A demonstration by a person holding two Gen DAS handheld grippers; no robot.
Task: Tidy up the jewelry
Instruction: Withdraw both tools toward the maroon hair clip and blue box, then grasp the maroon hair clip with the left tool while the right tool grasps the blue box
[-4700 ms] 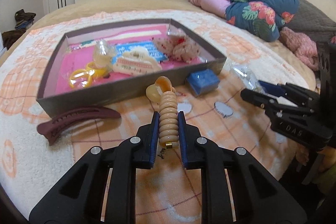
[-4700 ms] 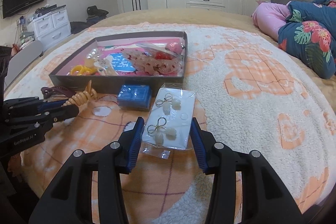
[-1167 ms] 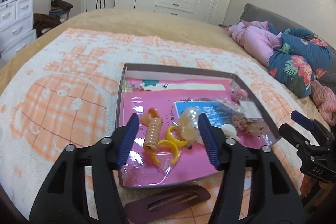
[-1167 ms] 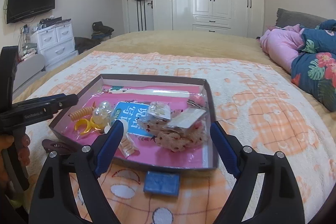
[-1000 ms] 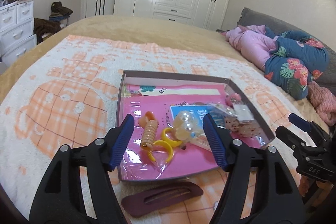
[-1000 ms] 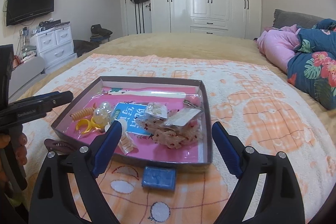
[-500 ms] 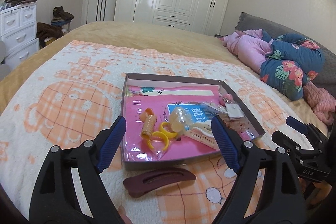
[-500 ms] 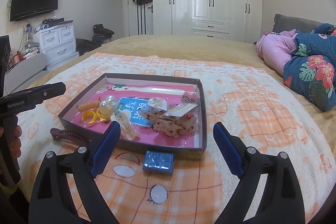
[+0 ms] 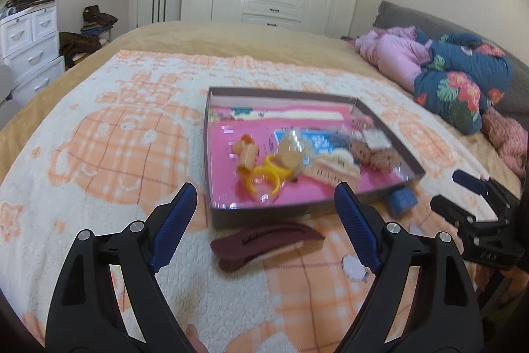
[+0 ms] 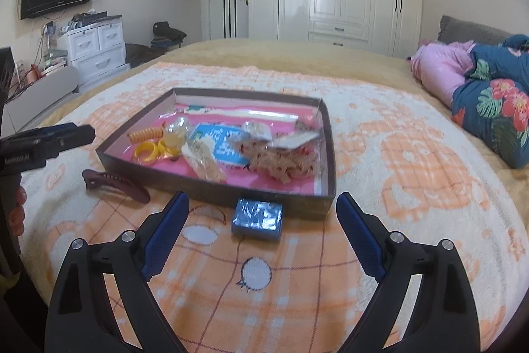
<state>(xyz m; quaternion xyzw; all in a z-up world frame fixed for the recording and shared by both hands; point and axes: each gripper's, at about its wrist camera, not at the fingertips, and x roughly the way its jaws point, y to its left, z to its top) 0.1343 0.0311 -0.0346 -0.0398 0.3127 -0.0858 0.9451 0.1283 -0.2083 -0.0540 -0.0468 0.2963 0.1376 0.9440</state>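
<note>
Both tools have backed off the box [image 10: 325, 134] since the spiral tie and earring card went in. Your left tool [image 9: 264, 214] is opening, empty; your right tool [image 10: 261, 214] stands wide, empty. Outside on the bed lie the barrette [image 9: 264, 242], light, stiff and slick, best pinched mid-body, and the blue packet [image 10: 257, 218], which looks flat; take its edges.

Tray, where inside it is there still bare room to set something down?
Bare pink floor along the tray's near wall, between the yellow rings and the wrapped bundle. A strip by the far wall, too. The middle is crowded around the cream claw clip.
</note>
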